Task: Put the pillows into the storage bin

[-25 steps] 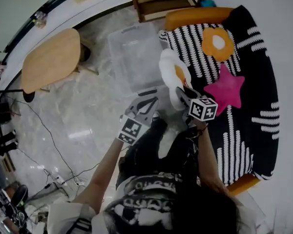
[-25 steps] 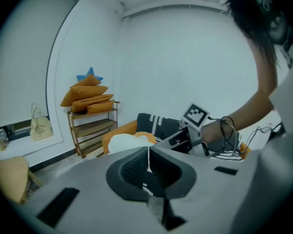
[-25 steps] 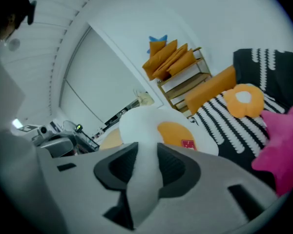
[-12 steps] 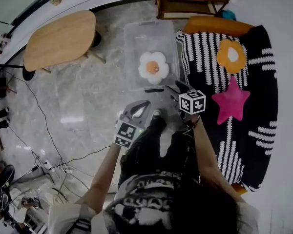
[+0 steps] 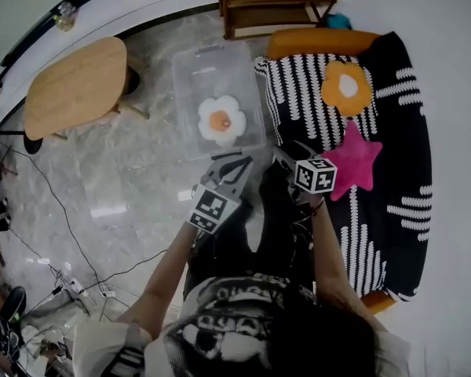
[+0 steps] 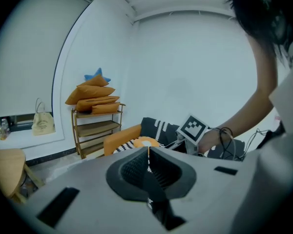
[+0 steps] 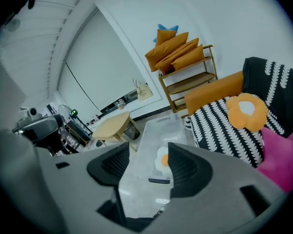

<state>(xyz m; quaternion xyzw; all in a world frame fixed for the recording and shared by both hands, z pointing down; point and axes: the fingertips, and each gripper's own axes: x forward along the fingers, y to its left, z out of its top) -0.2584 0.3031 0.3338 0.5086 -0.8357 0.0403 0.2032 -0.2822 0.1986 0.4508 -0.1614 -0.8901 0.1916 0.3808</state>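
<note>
Left gripper: my jaws clenched together, empty. Right gripper: my jaws released, nothing between (they have just eased inward slightly). White egg pillow lies in the storage bin, 12 o'clock in head view. On the sofa: flower pillow at 2 o'clock, star pillow at 3 o'clock. Only the gripper views show the orange cushions stacked on the shelf.
</note>
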